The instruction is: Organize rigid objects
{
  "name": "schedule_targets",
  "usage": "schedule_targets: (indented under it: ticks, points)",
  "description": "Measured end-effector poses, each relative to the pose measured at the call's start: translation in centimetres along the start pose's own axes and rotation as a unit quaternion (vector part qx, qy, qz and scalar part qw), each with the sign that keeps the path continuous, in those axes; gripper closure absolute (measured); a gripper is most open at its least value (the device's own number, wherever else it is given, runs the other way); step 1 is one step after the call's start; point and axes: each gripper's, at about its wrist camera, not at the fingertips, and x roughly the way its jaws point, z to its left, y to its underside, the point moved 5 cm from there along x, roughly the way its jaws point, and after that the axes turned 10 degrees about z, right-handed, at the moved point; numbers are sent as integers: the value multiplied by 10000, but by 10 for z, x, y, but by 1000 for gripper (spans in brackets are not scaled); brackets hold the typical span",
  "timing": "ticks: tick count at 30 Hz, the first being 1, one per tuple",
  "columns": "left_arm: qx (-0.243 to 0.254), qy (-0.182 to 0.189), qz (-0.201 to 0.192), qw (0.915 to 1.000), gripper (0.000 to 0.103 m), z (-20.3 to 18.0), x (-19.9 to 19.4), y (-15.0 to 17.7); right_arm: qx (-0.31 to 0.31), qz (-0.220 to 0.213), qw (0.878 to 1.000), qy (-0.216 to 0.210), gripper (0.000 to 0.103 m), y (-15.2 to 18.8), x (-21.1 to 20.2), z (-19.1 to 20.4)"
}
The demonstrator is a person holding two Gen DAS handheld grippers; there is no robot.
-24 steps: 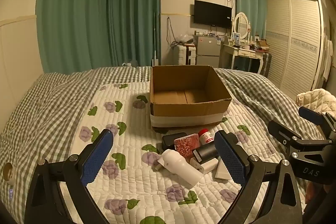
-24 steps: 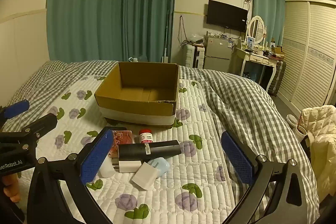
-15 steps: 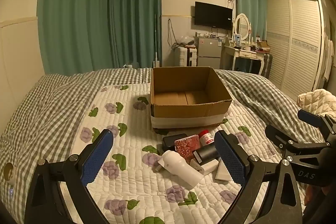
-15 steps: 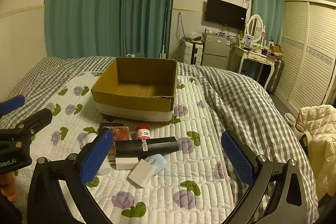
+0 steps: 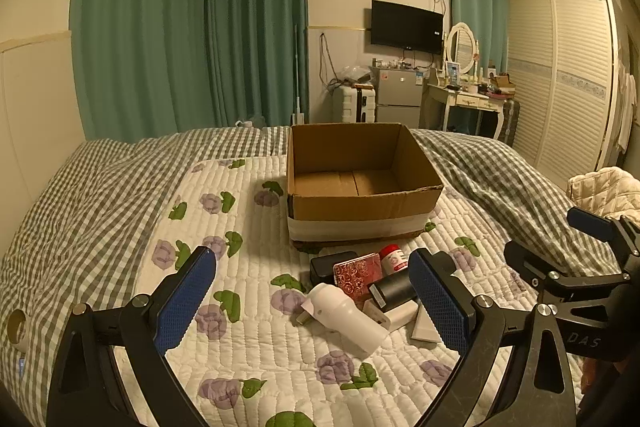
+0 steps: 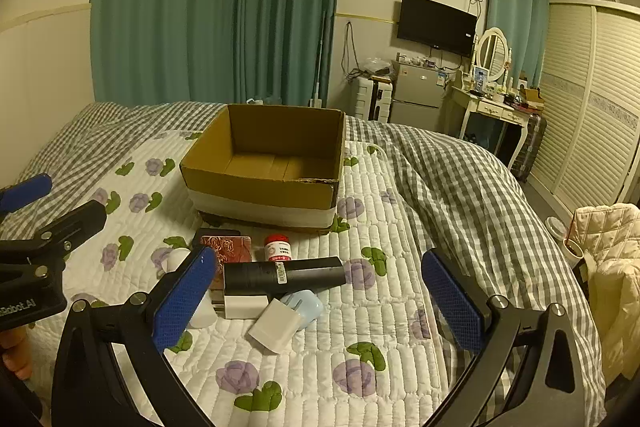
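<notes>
I am looking at an open brown cardboard box (image 5: 362,183) with a white band around its base, sitting on the white quilt with purple flowers (image 5: 248,307) that is lying over a grey checked bedspread (image 6: 460,187); what I can see of its floor is showing bare cardboard. Just in front of the box a small pile of rigid things is lying in a cluster, touching or overlapping one another. I am counting one long black cylinder (image 6: 284,273), one white cylindrical bottle (image 5: 346,317) lying on its side, one small white jar with a red cap (image 6: 279,247) standing upright, one red rose-patterned flat case (image 5: 357,275), one black rectangular block (image 5: 326,265) behind the case, two white charger-like blocks (image 6: 275,325) (image 6: 245,305), and one pale blue rounded piece (image 6: 302,305) tucked under the cylinder. I am holding the left gripper (image 5: 312,307) low over the quilt, pointing toward the pile, its blue-padded fingers spread wide with nothing between them. I am holding the right gripper (image 6: 320,307) alongside it at a similar height, likewise gaping and gripping nothing, with the pile sitting toward its left finger. Each gripper is appearing at the edge of the other's view.
</notes>
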Motion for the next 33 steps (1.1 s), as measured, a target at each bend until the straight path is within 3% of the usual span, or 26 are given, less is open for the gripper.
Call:
schedule_targets:
  ticks: [33]
  points:
    - [-74,-21,-38,10000,4,4,-1,-2,-72,167,9997,-154,0,4,9,5]
